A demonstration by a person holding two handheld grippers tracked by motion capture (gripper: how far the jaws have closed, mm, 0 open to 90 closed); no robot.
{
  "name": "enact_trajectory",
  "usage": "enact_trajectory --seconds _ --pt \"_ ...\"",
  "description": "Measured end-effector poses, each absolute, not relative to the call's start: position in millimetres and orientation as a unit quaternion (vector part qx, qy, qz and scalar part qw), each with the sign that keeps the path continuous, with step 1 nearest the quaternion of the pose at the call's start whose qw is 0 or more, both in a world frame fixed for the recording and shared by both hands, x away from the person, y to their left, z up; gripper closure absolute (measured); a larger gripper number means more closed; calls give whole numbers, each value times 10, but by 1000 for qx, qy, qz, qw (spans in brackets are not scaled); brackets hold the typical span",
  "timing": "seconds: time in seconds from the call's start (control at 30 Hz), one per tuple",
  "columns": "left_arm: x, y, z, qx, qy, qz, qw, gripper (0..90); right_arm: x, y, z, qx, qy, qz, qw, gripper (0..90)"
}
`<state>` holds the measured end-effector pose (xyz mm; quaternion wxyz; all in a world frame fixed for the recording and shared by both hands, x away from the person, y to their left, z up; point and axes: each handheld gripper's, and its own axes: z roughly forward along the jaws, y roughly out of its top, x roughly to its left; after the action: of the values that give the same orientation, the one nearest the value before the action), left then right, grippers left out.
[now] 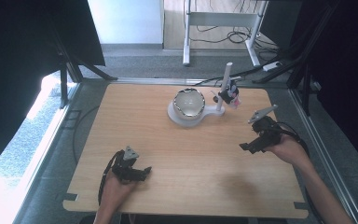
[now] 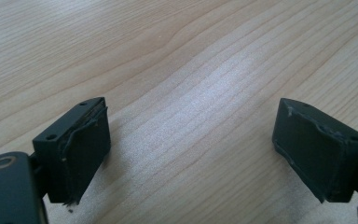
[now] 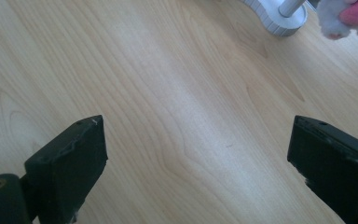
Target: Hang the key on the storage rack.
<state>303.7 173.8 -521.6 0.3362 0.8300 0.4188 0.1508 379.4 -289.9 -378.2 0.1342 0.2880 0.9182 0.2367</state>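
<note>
Left gripper (image 1: pixel 140 172) low at near left of wooden table (image 1: pixel 205 186), jaws spread wide, empty, aimed right. Right gripper (image 1: pixel 251 147) raised at right edge, jaws likewise wide apart, empty, aimed left. Farther, mid-table: metal bowl (image 1: pixel 189 102) on white stand base (image 1: pixel 179 119), upright post (image 1: pixel 224 84) beside, pink-white plush (image 3: pixel 345 16) clipped there.

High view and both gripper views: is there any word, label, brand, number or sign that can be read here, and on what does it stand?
None can be read.
White stand and bowl: no lettering can be made out.
Small pink and white thing clipped to the post: too small and blurred to tell.
Left tongs and right tongs: plain black pads, no marks.
Wooden table: grain alone.
</note>
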Motion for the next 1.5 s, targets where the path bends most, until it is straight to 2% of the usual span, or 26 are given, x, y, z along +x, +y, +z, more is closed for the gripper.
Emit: enact_trajectory --seconds 0.53,1.5 --pt "3037 1738 -5215 830 419 150 336 112 3442 -2843 -4027 266 919 256 135 30" --pt "3037 1738 -5217 830 419 150 337 112 3160 -2631 -5141 311 880 336 123 13"
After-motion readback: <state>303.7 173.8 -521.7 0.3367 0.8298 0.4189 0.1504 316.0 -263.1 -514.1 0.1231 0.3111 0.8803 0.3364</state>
